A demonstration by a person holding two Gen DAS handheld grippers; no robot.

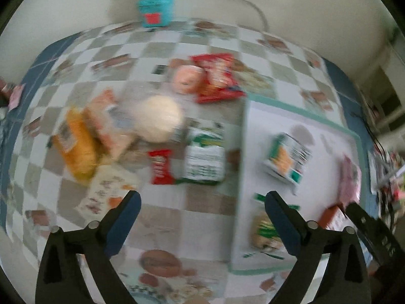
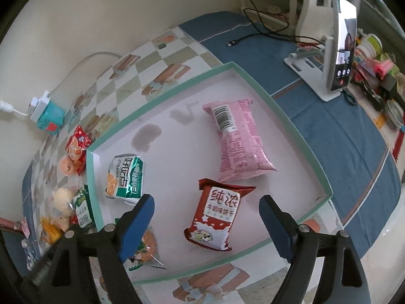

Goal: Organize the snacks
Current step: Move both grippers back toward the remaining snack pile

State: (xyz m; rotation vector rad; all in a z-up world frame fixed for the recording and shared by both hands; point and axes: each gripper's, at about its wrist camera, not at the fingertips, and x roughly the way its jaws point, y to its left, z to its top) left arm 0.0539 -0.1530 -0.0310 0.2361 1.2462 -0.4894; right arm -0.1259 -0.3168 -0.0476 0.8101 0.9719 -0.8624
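Observation:
A white tray with a teal rim (image 2: 291, 116) holds a pink packet (image 2: 238, 139), a green-and-white packet (image 2: 125, 177), a red biscuit packet (image 2: 215, 215) and a green-orange packet (image 2: 146, 248). My right gripper (image 2: 206, 200) stands open just above the red packet, its pads apart from it. Left of the tray (image 1: 246, 126), loose snacks lie on the checked cloth: an orange packet (image 1: 78, 147), a pale bun (image 1: 158, 117), a small red packet (image 1: 160, 167), a green-white packet (image 1: 205, 157) and a red bag (image 1: 217, 76). My left gripper (image 1: 202, 197) hangs open over the cloth, empty.
A teal box with a white plug and cord (image 2: 49, 117) stands at the wall. A phone on a white stand (image 2: 341, 45) and a black cable (image 2: 253, 33) sit on the blue cloth beyond the tray. Assorted clutter (image 2: 374, 76) lies at the far right.

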